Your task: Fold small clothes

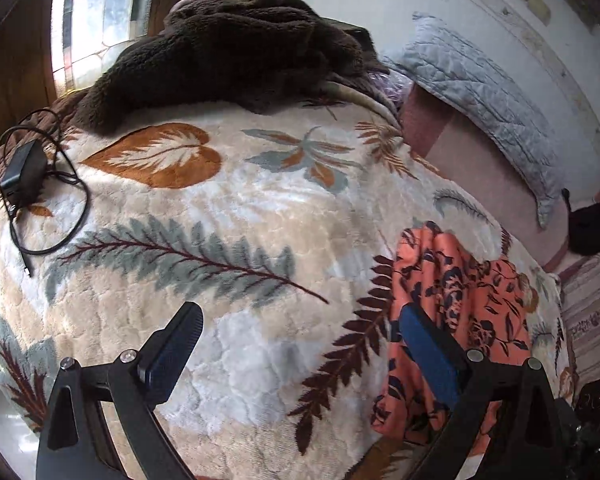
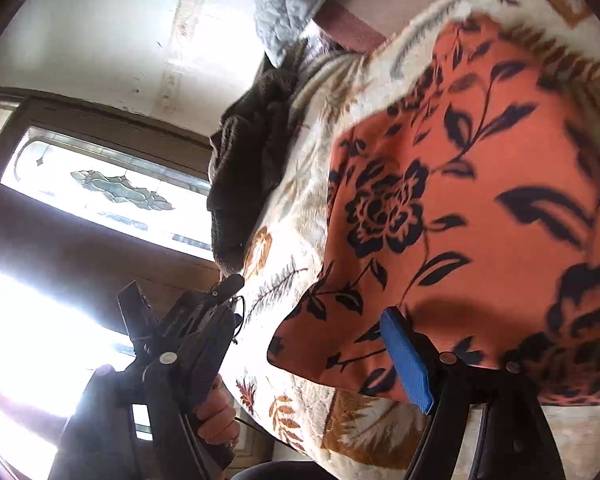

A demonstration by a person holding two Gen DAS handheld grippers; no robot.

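Note:
An orange garment with a dark floral print lies flat on the leaf-patterned blanket, at the right in the left wrist view. My left gripper hovers open over bare blanket just left of it, nothing between its blue pads; its right finger overlaps the garment's edge in the picture. The right wrist view is rolled sideways and the orange garment fills its right half. My right gripper is open at the garment's near corner, its blue pad holding nothing.
A dark brown fleece is heaped at the far end of the bed. A black charger with a looped cable lies at the left edge. A grey quilted pillow leans against the wall. A person's hand holds the left tool.

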